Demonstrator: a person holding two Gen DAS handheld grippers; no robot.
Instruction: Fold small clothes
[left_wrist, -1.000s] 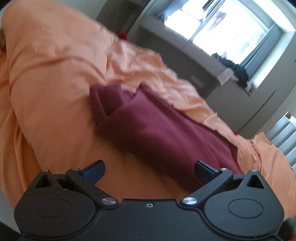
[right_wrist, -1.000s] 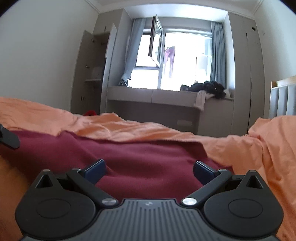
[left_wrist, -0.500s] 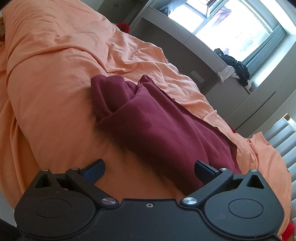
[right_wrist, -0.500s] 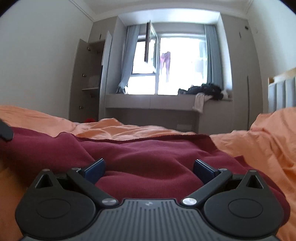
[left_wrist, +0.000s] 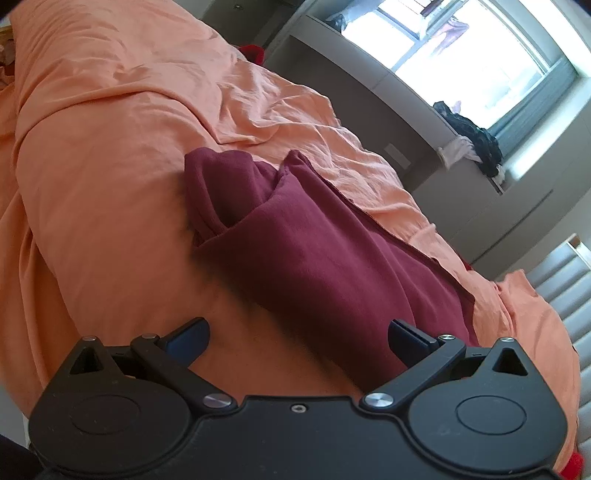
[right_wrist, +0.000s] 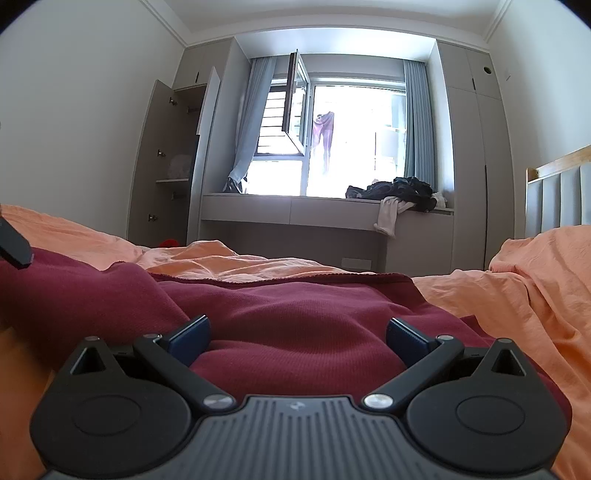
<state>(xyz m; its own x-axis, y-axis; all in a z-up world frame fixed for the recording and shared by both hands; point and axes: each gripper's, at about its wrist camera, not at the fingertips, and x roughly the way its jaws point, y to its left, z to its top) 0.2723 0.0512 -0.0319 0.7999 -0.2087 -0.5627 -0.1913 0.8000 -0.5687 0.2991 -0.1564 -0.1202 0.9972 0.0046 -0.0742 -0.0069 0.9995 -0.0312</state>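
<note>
A dark red garment is lying partly folded on the orange bed sheet. The left gripper is hovering beside it, the right gripper low over it — both with jaws wide, holding nothing. Pinching one flat edge cleanly would probably be keeping the next fold tidy.

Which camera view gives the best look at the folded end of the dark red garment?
The left wrist view. It looks down on the dark red garment, so the folded end and its layers show against the orange sheet. The right wrist view lies low, showing only the cloth's near surface between open fingers.
</note>
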